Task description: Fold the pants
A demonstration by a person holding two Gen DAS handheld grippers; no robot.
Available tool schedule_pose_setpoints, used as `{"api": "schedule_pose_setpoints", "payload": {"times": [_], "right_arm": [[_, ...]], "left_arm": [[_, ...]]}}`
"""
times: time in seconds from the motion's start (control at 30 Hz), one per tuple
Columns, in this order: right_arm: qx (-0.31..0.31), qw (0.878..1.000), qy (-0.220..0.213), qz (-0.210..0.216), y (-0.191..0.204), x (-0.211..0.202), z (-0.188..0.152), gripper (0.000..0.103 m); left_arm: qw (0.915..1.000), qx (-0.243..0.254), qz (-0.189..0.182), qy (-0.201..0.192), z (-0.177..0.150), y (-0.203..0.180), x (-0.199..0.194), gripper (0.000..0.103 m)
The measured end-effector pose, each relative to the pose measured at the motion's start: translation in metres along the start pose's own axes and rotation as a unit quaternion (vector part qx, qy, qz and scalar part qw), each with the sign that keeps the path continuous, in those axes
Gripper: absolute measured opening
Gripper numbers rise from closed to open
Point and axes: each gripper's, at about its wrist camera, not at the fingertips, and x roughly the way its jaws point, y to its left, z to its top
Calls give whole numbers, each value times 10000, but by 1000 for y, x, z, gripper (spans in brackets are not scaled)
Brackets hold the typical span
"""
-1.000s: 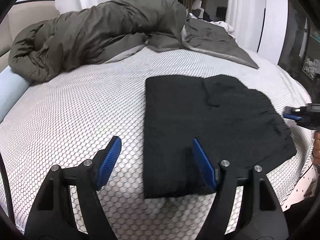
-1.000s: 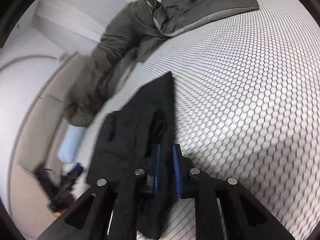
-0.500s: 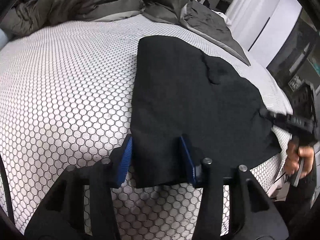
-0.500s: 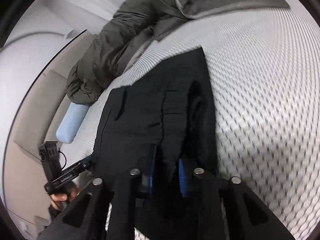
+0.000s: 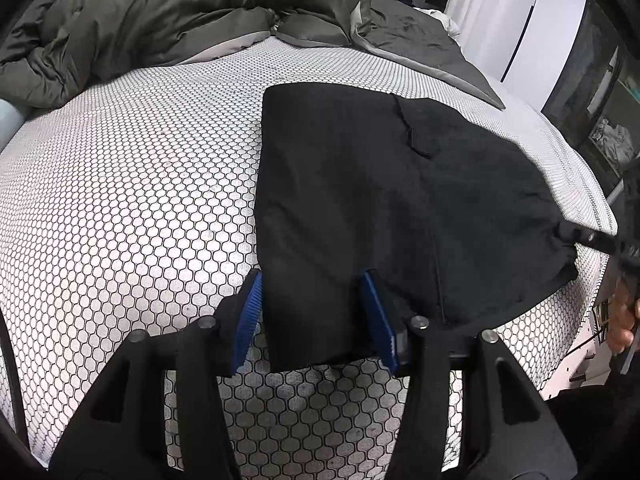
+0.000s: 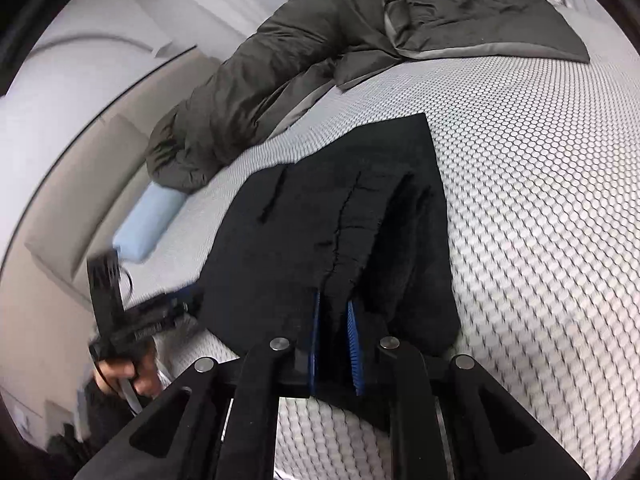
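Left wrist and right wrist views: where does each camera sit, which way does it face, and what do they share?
Left wrist: on the left hand-held gripper, looking down across the bed; corner of the black pants between its jaws; right hand at the right edge.
Right wrist: on the right hand-held gripper, facing the headboard side; pads pinch the pants' edge; left hand at lower left.
Shared: pants, bed, grey duvet.

The pants (image 5: 392,208) lie on the mattress (image 5: 132,208), near its front edge. Behind them, a duvet (image 5: 160,12) is heaped along the far side. A pillow (image 6: 146,226) sits at the duvet's end, against the headboard (image 6: 84,176). A wardrobe (image 5: 516,24) stands beyond the bed's far corner.
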Motion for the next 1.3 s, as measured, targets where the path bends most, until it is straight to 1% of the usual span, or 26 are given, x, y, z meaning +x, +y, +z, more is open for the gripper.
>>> {"api": "schedule_pose_setpoints", "payload": {"times": [0.07, 0.1, 0.13, 0.17, 0.2, 0.23, 0.33, 0.37, 0.4, 0.43, 0.5, 0.57, 0.63, 0.7, 0.77, 0.8, 0.83, 0.93, 0.97, 1.0, 1.03, 1.07, 1.1, 1.13, 1.23, 1.3], "right_arm": [[10, 9995, 139, -285, -5, 6, -3, 21], [173, 9994, 176, -251, -10, 7, -2, 29], [334, 9992, 147, -177, -13, 7, 1, 43], [477, 9988, 64, -125, -21, -2, -1, 51], [591, 9982, -124, -59, -26, -10, 0, 64], [633, 9978, -214, -41, -30, -15, 0, 73], [785, 9969, -73, 29, -40, -9, -1, 76], [863, 9962, 55, 63, -45, 0, -1, 76], [915, 9956, 199, 62, -48, 9, -1, 66], [884, 9958, 235, 69, -49, 14, 0, 41], [923, 9952, 279, 186, -52, 22, 4, 28], [940, 9951, 132, 273, -54, 24, 13, 25], [892, 9958, -38, 201, -57, 27, 24, 24], [906, 9958, -27, 135, -61, 33, 28, 24], [928, 9956, -24, 111, -62, 32, 28, 30], [867, 9962, -49, 47, -60, 28, 27, 38], [769, 9969, -125, -93, -57, 22, 25, 53], [419, 9976, -410, -364, -45, 2, 15, 73], [285, 9975, -490, -428, -40, -5, 11, 75], [126, 9970, -596, -480, -33, -13, 6, 83], [-22, 9965, -693, -463, -27, -19, 2, 91], [-170, 9956, -822, -422, -20, -26, -4, 95], [-300, 9941, -965, -400, -13, -33, -9, 101], [-420, 9926, -1070, -383, -5, -38, -14, 102], [-737, 9886, -1251, -399, 13, -45, -21, 103], [-1002, 9837, -1412, -479, 25, -48, -29, 103]], "left_arm": [[10000, 10, 15, -7, 4, 3, 2, 51], [10000, -6, 17, -5, 4, 5, 2, 52], [10000, -27, 6, -1, 4, 6, 2, 54], [10000, -60, -6, 6, 5, 9, 2, 57], [10000, -77, -9, 11, 6, 11, 4, 58], [10000, -93, -27, 19, 6, 13, 5, 58], [9999, -98, -88, 40, 6, 13, 7, 57], [9999, -75, -120, 46, 7, 13, 7, 52], [9998, -53, -180, 45, 7, 12, 7, 48], [9998, -26, -204, 42, 9, 10, 8, 47], [9999, 34, -165, 3, 10, 7, 7, 46], [9998, 47, -209, 4, 13, 6, 8, 45], [9998, 94, -185, 11, 18, 4, 11, 45], [9999, 152, -76, 3, 19, 2, 13, 45], [9998, 187, -5, -25, 19, 3, 12, 49], [9998, 192, 79, -47, 19, 3, 10, 50], [9996, 195, 181, -87, 19, 4, 7, 53], [9982, 161, 419, -390, 18, 6, -9, 57], [9974, 169, 449, -540, 17, 4, -17, 65], [9965, 178, 479, -654, 16, 4, -24, 70], [9946, 200, 541, -863, 13, 1, -33, 81], [9919, 252, 585, -1094, 10, -4, -42, 87], [9899, 319, 590, -1246, 7, -8, -48, 87], [9880, 393, 588, -1370, 4, -12, -54, 89], [9818, 475, 588, -1743, -13, -19, -71, 102], [9784, 485, 517, -1941, -23, -22, -82, 103]]}}
